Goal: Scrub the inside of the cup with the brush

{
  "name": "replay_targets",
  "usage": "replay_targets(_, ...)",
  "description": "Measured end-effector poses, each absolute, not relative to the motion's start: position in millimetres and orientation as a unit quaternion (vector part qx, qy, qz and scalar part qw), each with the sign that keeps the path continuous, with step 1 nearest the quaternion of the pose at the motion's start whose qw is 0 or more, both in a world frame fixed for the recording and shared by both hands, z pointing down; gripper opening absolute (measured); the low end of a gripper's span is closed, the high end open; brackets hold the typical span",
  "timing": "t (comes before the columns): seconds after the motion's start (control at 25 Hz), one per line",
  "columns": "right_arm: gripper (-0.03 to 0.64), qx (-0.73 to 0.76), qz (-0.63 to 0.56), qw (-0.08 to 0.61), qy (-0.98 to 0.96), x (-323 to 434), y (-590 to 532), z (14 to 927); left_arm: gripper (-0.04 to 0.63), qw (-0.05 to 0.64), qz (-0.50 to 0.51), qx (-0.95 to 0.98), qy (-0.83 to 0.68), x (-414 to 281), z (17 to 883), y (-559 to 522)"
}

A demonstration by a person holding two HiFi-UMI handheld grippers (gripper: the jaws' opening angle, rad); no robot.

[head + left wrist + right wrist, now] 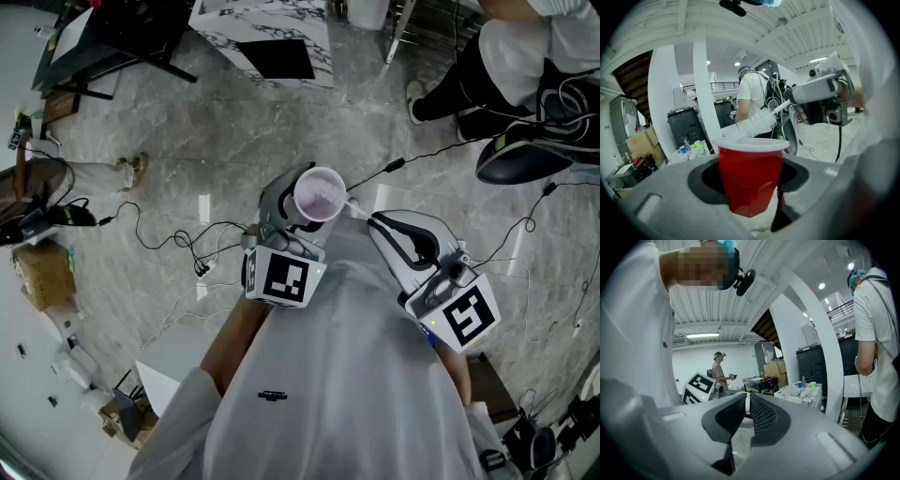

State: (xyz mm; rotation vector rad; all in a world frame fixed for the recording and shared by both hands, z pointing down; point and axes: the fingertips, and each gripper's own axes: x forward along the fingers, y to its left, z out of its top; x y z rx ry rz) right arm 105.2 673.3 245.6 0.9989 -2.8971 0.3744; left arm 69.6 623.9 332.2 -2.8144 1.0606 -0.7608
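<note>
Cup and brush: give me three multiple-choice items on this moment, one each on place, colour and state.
1. Where is the cup?
A) on the floor
B) between the left gripper's jaws
C) on the marble table

2. What colour is the cup's outer wall?
A) red
B) blue
C) green

3. How do the right gripper's jaws stand?
A) wide apart, empty
B) shut on the cup's rim
C) shut on the brush's thin white handle

Answers:
1 B: the left gripper view shows the cup upright between its jaws.
2 A: the wall is red under a white rim.
3 C: the right gripper view shows the pads pressed on the handle.
</note>
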Motion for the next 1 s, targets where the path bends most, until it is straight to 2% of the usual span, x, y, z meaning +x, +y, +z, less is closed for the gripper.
replay_targets(0.16,0.028,0.357,0.102,0.027,-0.928,123.8,667.6,242.3,0.262,0.015,-0.238,-0.906,0.349,64.2,328.6,623.2)
replay_targets(0.36,0.029,0.444,0.088,0.058,-0.89,157.5,655.3,269.5,0.262,0.005,-0.2,-0.902,0.382,48.1,315.6,616.8)
replay_targets(0.56,0.029,0.535,0.121,0.021,-0.836,192.0,650.0,284.0,0.262,-0.009,-0.176,-0.896,0.408,37.0,309.8,611.2)
replay_targets(1.0,0.029,0.519,0.138,0.0,-0.843,188.4,634.4,286.9,0.262,-0.017,-0.17,-0.889,0.424,32.1,315.1,602.4)
